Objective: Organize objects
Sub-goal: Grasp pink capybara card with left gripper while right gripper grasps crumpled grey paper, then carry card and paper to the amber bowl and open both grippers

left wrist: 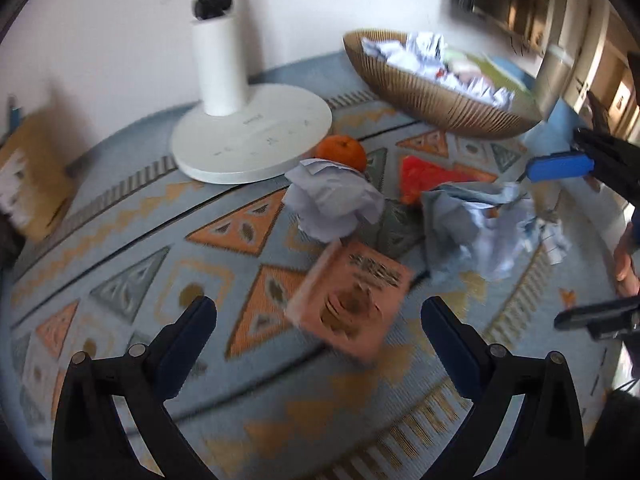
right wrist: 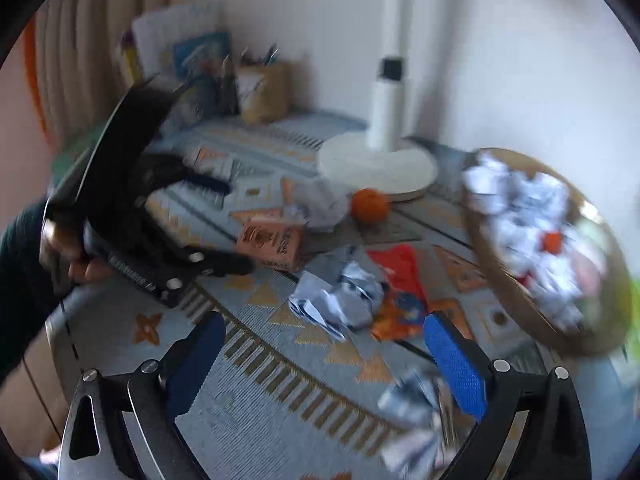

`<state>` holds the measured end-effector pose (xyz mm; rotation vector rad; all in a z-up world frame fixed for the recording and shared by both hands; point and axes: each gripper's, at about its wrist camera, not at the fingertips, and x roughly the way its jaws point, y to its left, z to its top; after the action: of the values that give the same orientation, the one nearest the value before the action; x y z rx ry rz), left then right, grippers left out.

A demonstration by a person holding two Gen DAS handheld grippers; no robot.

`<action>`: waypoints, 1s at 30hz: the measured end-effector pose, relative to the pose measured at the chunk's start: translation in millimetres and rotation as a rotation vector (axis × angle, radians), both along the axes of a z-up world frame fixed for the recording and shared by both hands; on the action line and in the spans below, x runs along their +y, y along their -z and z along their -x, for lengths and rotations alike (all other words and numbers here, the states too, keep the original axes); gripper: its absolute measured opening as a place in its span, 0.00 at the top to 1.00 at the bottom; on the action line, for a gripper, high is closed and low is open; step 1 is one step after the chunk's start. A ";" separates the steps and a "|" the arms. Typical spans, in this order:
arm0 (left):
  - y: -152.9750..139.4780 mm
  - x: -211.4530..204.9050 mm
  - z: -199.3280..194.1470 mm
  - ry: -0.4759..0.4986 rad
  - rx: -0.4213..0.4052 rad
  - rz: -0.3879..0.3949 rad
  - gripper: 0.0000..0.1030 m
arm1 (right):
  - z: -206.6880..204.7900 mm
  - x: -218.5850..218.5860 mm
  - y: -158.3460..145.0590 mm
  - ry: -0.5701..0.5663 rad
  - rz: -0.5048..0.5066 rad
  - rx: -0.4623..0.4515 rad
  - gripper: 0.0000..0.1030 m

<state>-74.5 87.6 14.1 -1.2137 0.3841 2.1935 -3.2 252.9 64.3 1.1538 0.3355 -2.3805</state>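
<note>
In front of the fan base (left wrist: 252, 136), both grippers hang wide and empty over loose clutter.

The left gripper (left wrist: 318, 312) points at the pink box (left wrist: 352, 300); the right gripper (right wrist: 324, 334) faces crumpled paper (right wrist: 340, 300). The basket (left wrist: 436, 100) sits beside the base. Likely next: close on one item, carry it there.

Your right wrist view smears the basket (right wrist: 552, 264) and its crumpled paper (right wrist: 520, 196) into streaks. The paper ball (right wrist: 416, 424) near the bottom edge is blurred. The lettering on the pink box (left wrist: 352, 300) is too blurred to read.
</note>
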 end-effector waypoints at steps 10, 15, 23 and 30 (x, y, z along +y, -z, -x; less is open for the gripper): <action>5.4 9.9 -10.7 0.062 0.013 -0.054 0.63 | 26.7 -6.4 25.2 -0.012 -0.041 -0.028 0.53; -4.1 -10.0 -32.7 -0.127 0.028 -0.074 0.63 | 8.9 17.4 6.6 0.059 0.138 -0.052 0.58; -3.8 -75.0 -69.4 -0.523 0.070 -0.184 0.63 | -17.8 45.4 32.9 0.297 0.383 -0.253 0.51; -6.8 -76.2 -78.7 -0.494 0.132 -0.211 0.62 | -40.4 48.7 19.9 0.214 0.367 -0.223 0.03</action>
<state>4.2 11.4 20.9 -1.1365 -0.1137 2.6592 37.2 301.6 44.4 1.3074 -0.3020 -2.3252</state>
